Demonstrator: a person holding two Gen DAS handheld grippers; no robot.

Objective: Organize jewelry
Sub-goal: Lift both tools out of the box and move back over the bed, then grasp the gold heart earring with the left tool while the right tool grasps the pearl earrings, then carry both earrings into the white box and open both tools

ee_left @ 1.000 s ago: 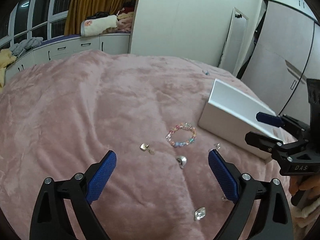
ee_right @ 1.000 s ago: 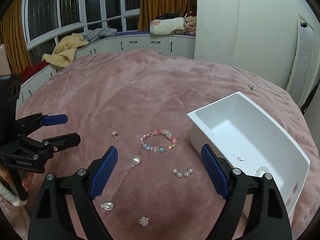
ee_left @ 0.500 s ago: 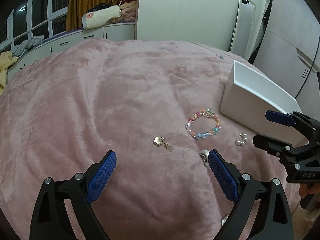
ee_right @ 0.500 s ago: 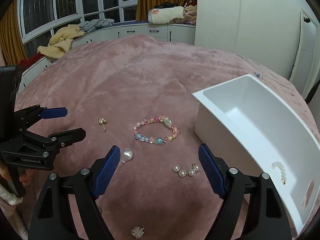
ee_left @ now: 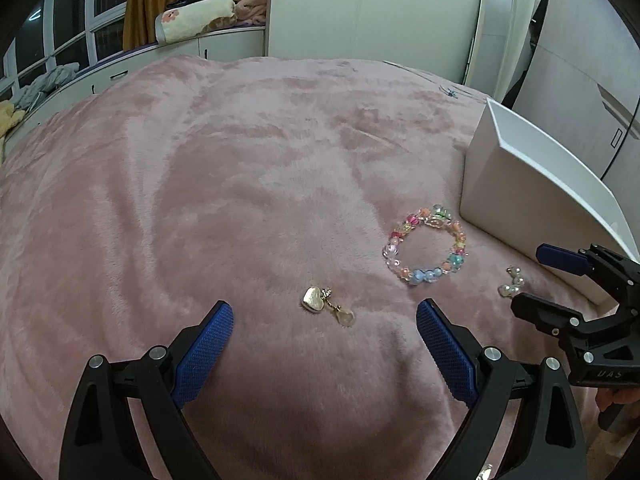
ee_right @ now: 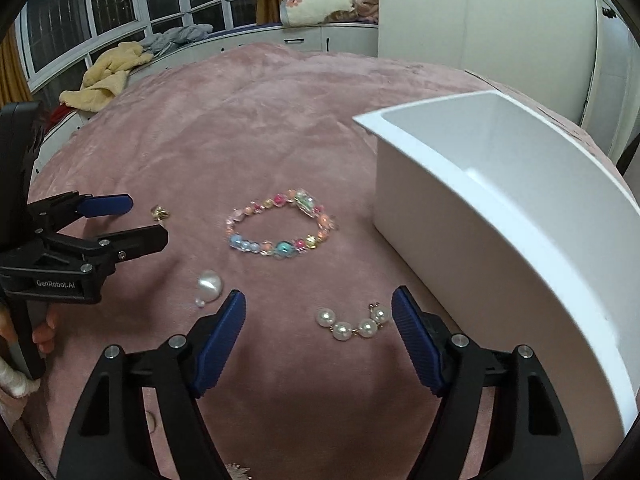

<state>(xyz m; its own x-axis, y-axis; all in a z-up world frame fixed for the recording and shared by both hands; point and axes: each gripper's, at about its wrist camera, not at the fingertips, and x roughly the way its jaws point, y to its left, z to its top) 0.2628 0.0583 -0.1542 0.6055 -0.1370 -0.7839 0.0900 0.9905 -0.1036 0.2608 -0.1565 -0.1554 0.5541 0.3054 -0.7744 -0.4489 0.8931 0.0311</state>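
My left gripper (ee_left: 324,316) is open and empty, low over the pink blanket, with a gold heart earring (ee_left: 326,302) lying between its fingertips. My right gripper (ee_right: 318,308) is open and empty, with a short pearl strand (ee_right: 352,325) lying between its fingertips. A multicoloured bead bracelet (ee_right: 280,229) lies just beyond, also in the left wrist view (ee_left: 426,245). A large pearl earring (ee_right: 209,285) lies left of the right gripper. The white box (ee_right: 500,216) stands at the right, also in the left wrist view (ee_left: 532,184).
The pink plush blanket (ee_left: 200,184) covers the whole bed. A small spiky brooch (ee_right: 238,472) shows at the bottom edge of the right wrist view. White cabinets with piled clothes (ee_right: 108,76) line the window behind. A wardrobe and wall stand beyond the box.
Both grippers have moved forward and lower toward the jewelry. The heart earring now lies between the left fingertips and the pearl strand between the right ones. Both stay open.
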